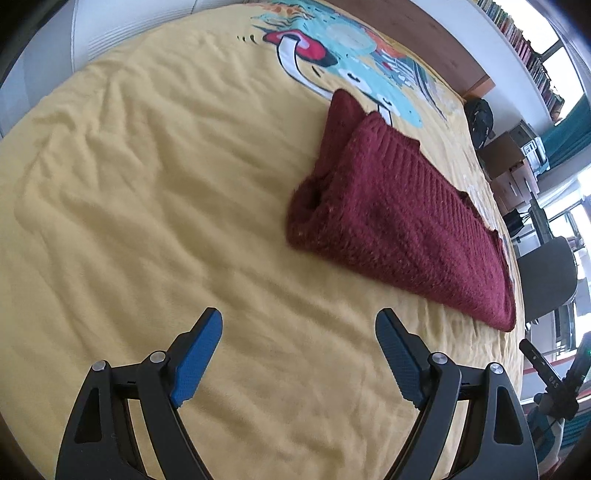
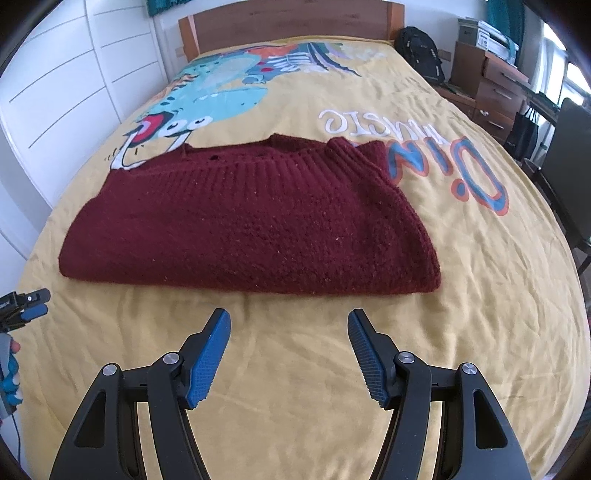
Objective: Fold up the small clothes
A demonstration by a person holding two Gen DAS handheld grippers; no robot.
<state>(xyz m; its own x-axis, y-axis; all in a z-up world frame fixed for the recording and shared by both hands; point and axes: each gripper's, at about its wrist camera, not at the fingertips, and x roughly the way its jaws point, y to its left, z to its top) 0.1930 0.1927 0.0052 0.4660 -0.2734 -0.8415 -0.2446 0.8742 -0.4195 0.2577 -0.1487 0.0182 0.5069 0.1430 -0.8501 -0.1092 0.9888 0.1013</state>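
On the yellow bedspread with the dinosaur print, a dark red knitted sweater lies doubled over, with its ribbed hem on top and a thick rounded fold along the near edge. It looks already folded at least once, so the task seems well advanced. The right gripper hovers just before this near fold, its blue pads spread wide and holding nothing; probably it stands there to be ready for the next grab at the edge. The left gripper is also wide open and empty, over bare cloth, with the sweater lying ahead and to its right, near but not touching. From this side the rolled end of the fold is visible, which may be loose. A wooden headboard closes the far end of the bed.
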